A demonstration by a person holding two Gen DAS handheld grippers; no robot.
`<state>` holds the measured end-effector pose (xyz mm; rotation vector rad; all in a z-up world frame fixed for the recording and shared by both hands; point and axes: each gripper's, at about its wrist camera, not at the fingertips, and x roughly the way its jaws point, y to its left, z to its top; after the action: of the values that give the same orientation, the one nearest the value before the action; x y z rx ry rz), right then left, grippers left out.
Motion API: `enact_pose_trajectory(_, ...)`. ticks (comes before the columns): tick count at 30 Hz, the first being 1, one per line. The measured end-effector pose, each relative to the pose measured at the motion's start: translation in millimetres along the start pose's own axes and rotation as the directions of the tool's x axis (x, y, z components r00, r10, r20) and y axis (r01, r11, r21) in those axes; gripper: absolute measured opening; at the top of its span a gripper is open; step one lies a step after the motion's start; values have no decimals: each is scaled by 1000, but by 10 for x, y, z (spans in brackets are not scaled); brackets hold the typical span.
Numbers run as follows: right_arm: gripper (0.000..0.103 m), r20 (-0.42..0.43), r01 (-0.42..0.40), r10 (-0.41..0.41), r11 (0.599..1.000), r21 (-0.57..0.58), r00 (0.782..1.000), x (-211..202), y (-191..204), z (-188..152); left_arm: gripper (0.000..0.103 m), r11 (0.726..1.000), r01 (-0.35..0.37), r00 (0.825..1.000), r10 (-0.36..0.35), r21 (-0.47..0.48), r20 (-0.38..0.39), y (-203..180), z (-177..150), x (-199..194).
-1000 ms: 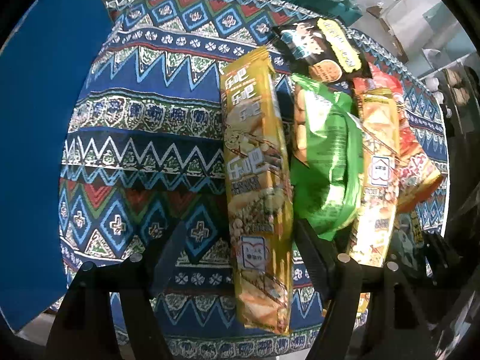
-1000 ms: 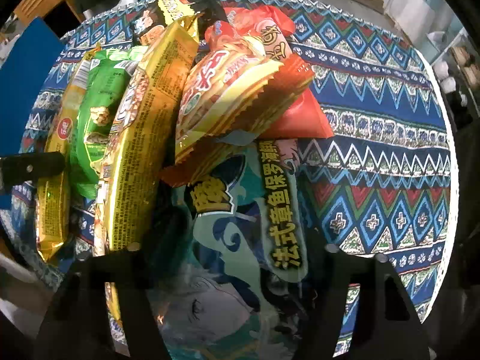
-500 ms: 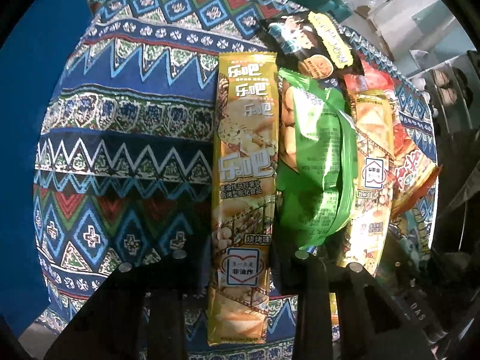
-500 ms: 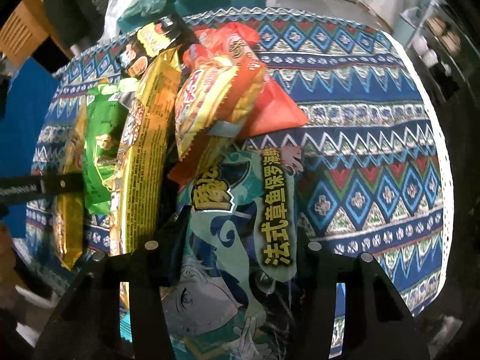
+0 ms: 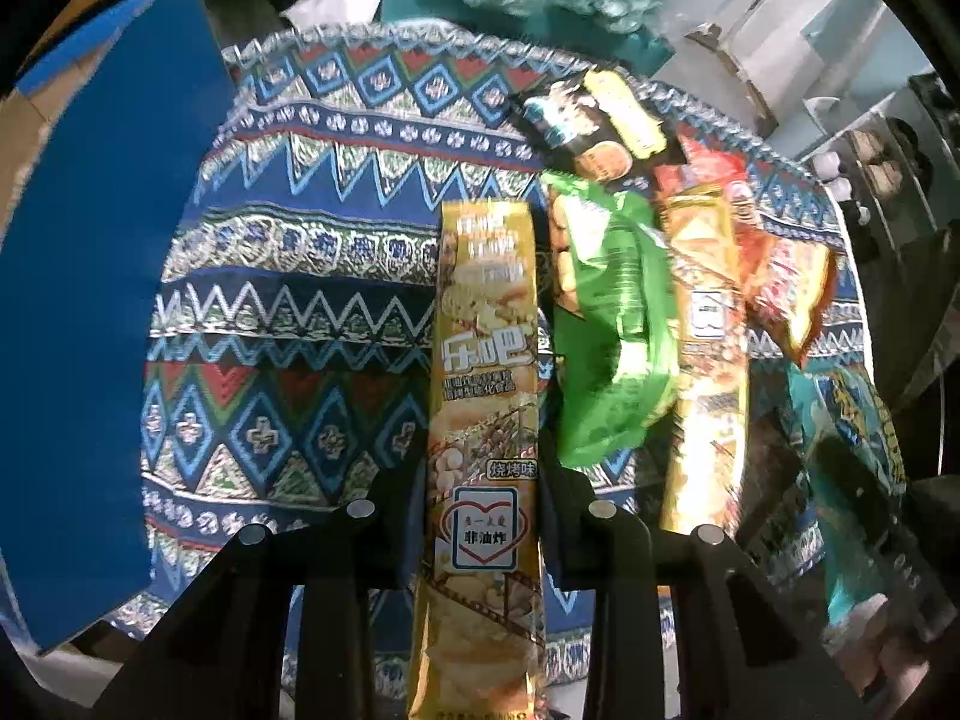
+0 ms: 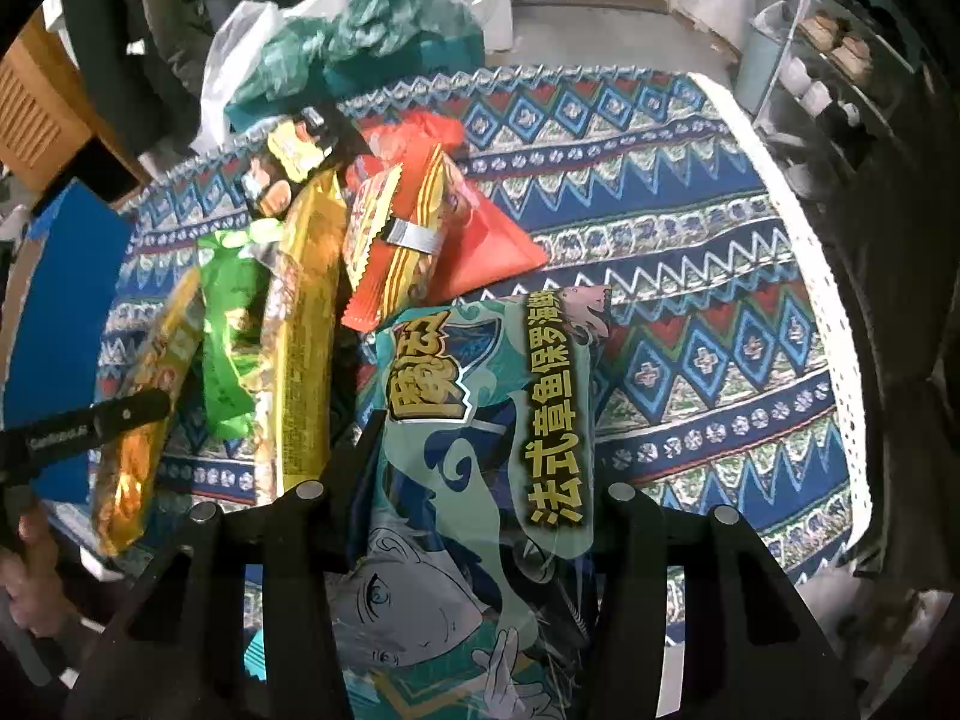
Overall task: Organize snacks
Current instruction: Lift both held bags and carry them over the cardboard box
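My left gripper (image 5: pixel 480 510) is shut on the near end of a long yellow snack pack (image 5: pixel 486 372), which lies lengthwise on the patterned cloth (image 5: pixel 288 300). To its right lie a green bag (image 5: pixel 612 324), a second long yellow pack (image 5: pixel 708 330), a black-and-yellow bag (image 5: pixel 594 120) and red bags (image 5: pixel 786 276). My right gripper (image 6: pixel 480 480) is shut on a large teal bag with a cartoon face (image 6: pixel 480 450). Beyond it lie an orange-red bag (image 6: pixel 396 240), a red bag (image 6: pixel 486 240), a long yellow pack (image 6: pixel 300 330) and the green bag (image 6: pixel 225 324).
A blue board (image 5: pixel 90 300) stands at the cloth's left edge. Teal plastic bags (image 6: pixel 360 42) lie past the far edge. Shelves with jars (image 6: pixel 840 60) stand at the right. The left gripper's finger (image 6: pixel 90 426) shows at the right wrist view's left edge.
Both grippers have pulled back and risen, so more of the table shows. The left jaws have closed in on the long yellow pack. The teal bag has moved back with the right gripper.
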<state>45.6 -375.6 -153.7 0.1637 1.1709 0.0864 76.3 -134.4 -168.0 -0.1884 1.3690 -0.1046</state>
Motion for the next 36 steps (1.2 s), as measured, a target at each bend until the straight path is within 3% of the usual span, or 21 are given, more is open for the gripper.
enact_pose_trajectory(15, 49, 130, -77, 79, 997, -23, 988, -470, 291, 116, 31, 999, 35, 996, -37, 29, 86, 89, -75, -477)
enact_pose_trajectory(22, 49, 153, -108, 118, 992, -70, 981, -557, 569, 191, 31, 998, 34, 984, -42, 51, 173, 137, -93, -780)
enact_pose_trajectory(36, 49, 164, -149, 178, 973, -176, 970, -687, 1194, 303, 31, 999, 49, 963, -50, 9, 264, 529, -118, -1227)
